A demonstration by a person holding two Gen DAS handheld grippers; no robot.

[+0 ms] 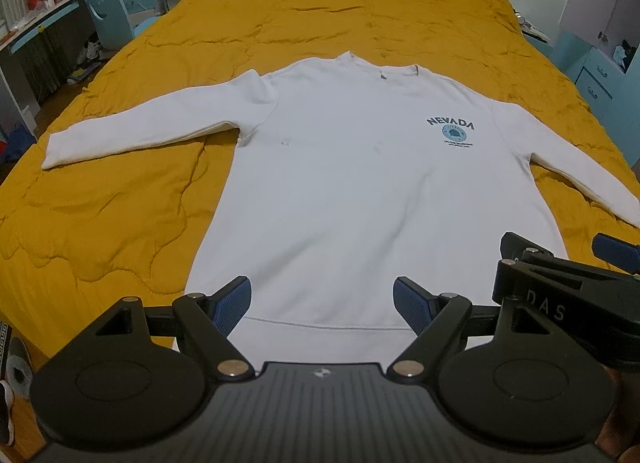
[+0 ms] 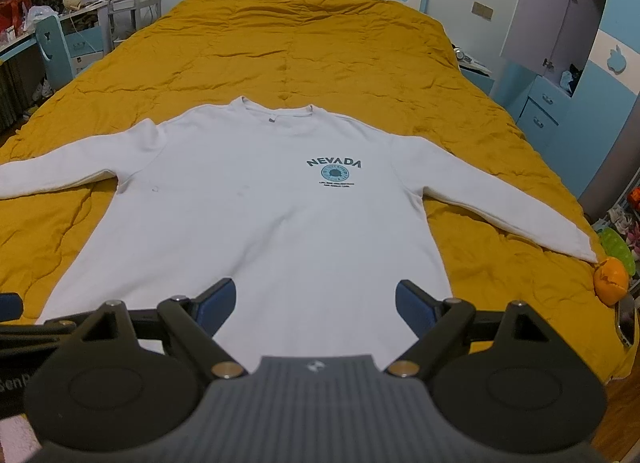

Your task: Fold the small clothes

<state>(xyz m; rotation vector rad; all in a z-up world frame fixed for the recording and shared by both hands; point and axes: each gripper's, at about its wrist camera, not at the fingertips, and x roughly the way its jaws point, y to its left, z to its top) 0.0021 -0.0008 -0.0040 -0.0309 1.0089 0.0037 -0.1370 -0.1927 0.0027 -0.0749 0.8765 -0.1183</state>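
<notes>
Both grippers' fingers (image 1: 236, 303) (image 2: 218, 305) wide apart

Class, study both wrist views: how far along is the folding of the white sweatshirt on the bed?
Done: the white sweatshirt lies flat, front up, on the yellow quilt, both sleeves spread out.

In hand: nothing. The left tongs and right tongs are open near the hem, gripping no cloth.

Left: every fold. The left-side sleeve and right-side sleeve are unfolded, and the body is at full length.
</notes>
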